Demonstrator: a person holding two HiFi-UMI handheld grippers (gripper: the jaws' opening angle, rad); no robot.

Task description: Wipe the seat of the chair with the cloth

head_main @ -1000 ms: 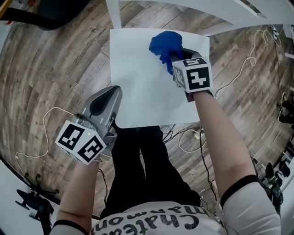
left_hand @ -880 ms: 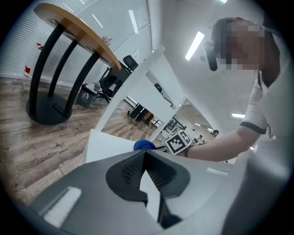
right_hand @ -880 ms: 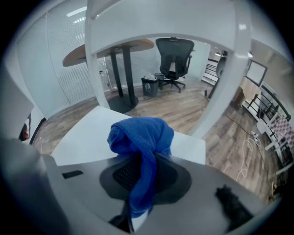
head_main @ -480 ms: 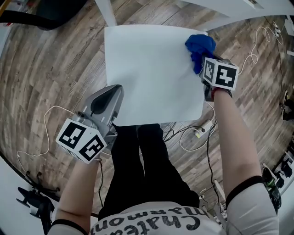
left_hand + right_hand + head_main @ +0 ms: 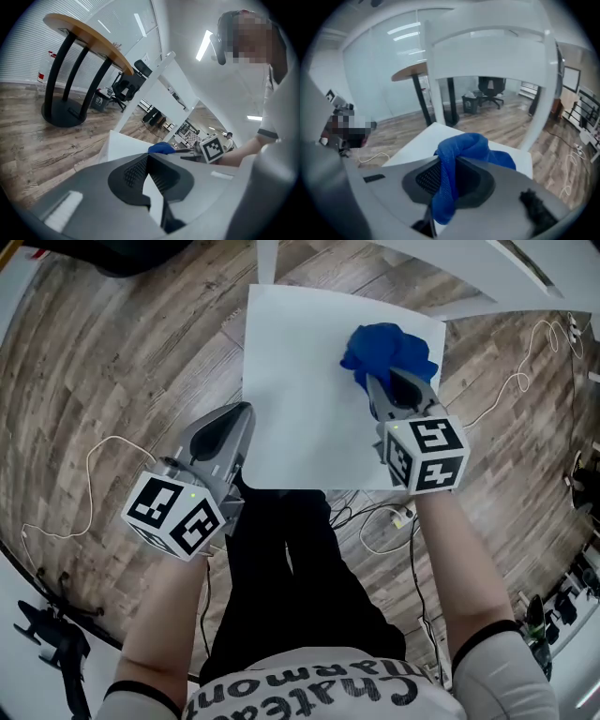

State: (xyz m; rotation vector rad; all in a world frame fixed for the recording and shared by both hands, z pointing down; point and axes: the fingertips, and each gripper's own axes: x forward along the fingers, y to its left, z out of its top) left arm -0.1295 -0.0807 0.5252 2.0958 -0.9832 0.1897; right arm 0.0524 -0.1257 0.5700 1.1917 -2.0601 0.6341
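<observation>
The white chair seat point(image 5: 300, 381) lies below me, its front edge against my legs. A bunched blue cloth point(image 5: 389, 351) rests on the seat's back right part. My right gripper point(image 5: 380, 381) is shut on the cloth, which bulges out between the jaws point(image 5: 464, 145) over the seat point(image 5: 417, 143). My left gripper point(image 5: 242, 418) hangs by the seat's front left edge, shut and holding nothing. In the left gripper view its jaws point(image 5: 150, 183) point across the seat point(image 5: 122, 145) towards the cloth point(image 5: 161, 148).
The chair's white back rails point(image 5: 469, 259) cross the top, also ahead in the right gripper view point(image 5: 487, 47). Cables point(image 5: 94, 474) lie on the wooden floor at both sides. A round table on a black base point(image 5: 79, 37) and an office chair point(image 5: 124, 86) stand further off.
The right gripper swept the cloth from the seat's back middle to its back right corner, then drew it inward and nearer. The left gripper stayed in place.
</observation>
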